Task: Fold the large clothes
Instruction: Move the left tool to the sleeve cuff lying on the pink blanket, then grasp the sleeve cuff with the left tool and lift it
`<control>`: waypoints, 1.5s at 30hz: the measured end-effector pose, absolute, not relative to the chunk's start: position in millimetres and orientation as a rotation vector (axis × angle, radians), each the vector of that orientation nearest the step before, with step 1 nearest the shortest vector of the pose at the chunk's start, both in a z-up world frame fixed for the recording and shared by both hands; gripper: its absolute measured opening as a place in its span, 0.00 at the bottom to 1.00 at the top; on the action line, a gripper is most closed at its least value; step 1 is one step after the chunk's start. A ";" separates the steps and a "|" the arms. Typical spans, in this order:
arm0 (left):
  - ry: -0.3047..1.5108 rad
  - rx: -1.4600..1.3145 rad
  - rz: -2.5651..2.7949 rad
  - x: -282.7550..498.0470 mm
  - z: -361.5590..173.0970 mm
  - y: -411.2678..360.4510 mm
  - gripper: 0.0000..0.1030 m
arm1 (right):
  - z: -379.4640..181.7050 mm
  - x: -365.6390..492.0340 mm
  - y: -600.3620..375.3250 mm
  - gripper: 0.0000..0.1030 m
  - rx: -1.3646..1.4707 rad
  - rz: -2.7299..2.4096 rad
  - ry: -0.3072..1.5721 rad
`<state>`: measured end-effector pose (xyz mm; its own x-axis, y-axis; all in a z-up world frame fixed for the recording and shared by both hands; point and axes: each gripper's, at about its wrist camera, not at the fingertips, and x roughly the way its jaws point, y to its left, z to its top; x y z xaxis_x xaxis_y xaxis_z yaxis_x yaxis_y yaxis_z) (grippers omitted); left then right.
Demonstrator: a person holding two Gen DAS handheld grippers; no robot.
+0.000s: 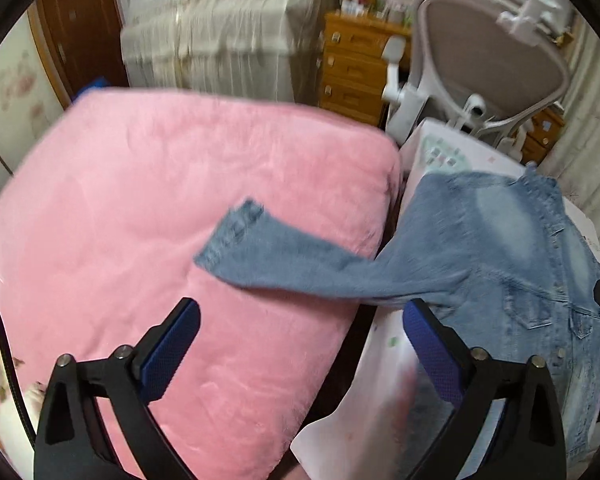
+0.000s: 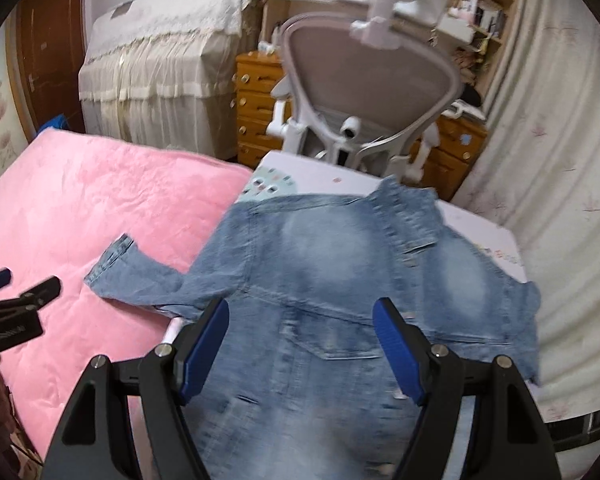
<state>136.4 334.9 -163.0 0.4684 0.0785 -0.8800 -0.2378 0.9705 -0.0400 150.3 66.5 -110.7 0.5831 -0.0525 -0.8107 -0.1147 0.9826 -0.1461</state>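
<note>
Nearest, the right claw (image 2: 300,344) stands wide and holds nothing, hovering above the denim jacket (image 2: 340,280). The left claw (image 1: 300,344) is likewise wide and empty, over the pink bed (image 1: 140,200). The jacket lies spread on the white counter (image 2: 496,236), front apparently up, though motion blur limits certainty. Its sleeve (image 1: 284,256) extends onto the bed. Beyond stands an office chair (image 2: 364,68).

jacket (image 2: 340,280) on table (image 2: 496,240) | sleeve (image 2: 136,276) on quilt (image 2: 80,208), left
</note>
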 end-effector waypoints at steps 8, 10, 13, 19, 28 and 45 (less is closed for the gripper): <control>1.244 -0.404 0.161 168.9 -280.2 404.3 0.95 | -166.6 171.5 109.9 0.73 -0.211 0.002 1.043; 1.276 -0.485 0.151 175.7 -304.5 416.4 0.93 | -177.4 176.7 116.5 0.73 -0.208 -0.012 1.065; 1.303 -0.649 0.128 187.3 -344.7 437.6 0.93 | -189.0 182.2 121.8 0.73 -0.207 -0.027 1.086; 1.321 -0.876 0.150 208.4 -412.4 461.1 0.89 | -206.9 185.9 130.7 0.73 -0.224 -0.042 1.122; 1.349 -0.975 0.106 240.3 -449.8 460.3 0.09 | -218.3 187.0 127.2 0.73 -0.235 -0.057 1.156; 0.623 -0.417 -0.088 238.3 -124.8 350.6 0.03 | -189.5 185.0 61.3 0.73 -0.075 -0.176 1.114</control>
<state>238.3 350.6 -124.8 0.8114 -0.2041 -0.5478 -0.0436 0.9133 -0.4049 185.0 61.3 -189.5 0.4293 -0.1779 -0.8855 0.1032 0.9836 -0.1476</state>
